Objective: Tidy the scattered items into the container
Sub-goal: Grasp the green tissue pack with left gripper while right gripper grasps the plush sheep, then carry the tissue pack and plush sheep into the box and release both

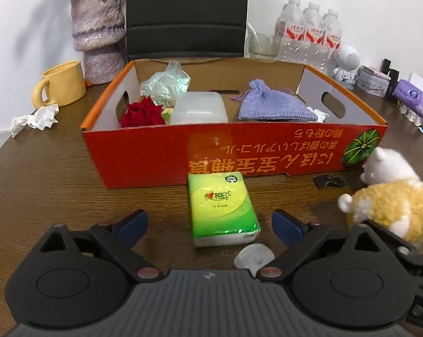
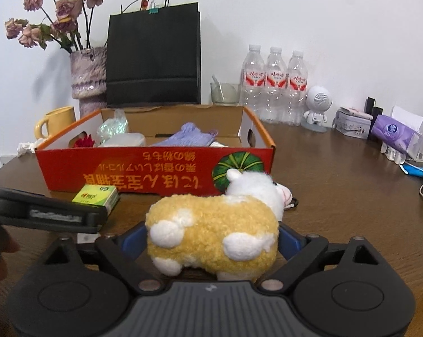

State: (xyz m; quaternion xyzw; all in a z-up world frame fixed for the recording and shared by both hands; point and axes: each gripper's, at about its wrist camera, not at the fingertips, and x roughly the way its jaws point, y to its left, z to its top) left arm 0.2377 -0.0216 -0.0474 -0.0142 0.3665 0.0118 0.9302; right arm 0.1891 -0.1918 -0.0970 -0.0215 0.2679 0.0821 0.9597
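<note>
Tools spread wide over the counter, nothing gripped.

Left tool [image 1: 210, 226] straddles the near end of the green tissue pack [image 1: 222, 209]; right tool [image 2: 208, 241] brackets the yellow plush sheep [image 2: 211, 230], whether its pads touch I cannot tell. Both items lie just before the red cardboard box [image 1: 144, 154], which holds a purple pouch [image 1: 270, 104].

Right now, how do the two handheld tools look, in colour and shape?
Both match: the left tool and right tool have grey ribbed bodies, black round-hubbed linkage arms with copper-coloured pivot pins, and dark blue finger pads. No cables or sleeves show.
</note>
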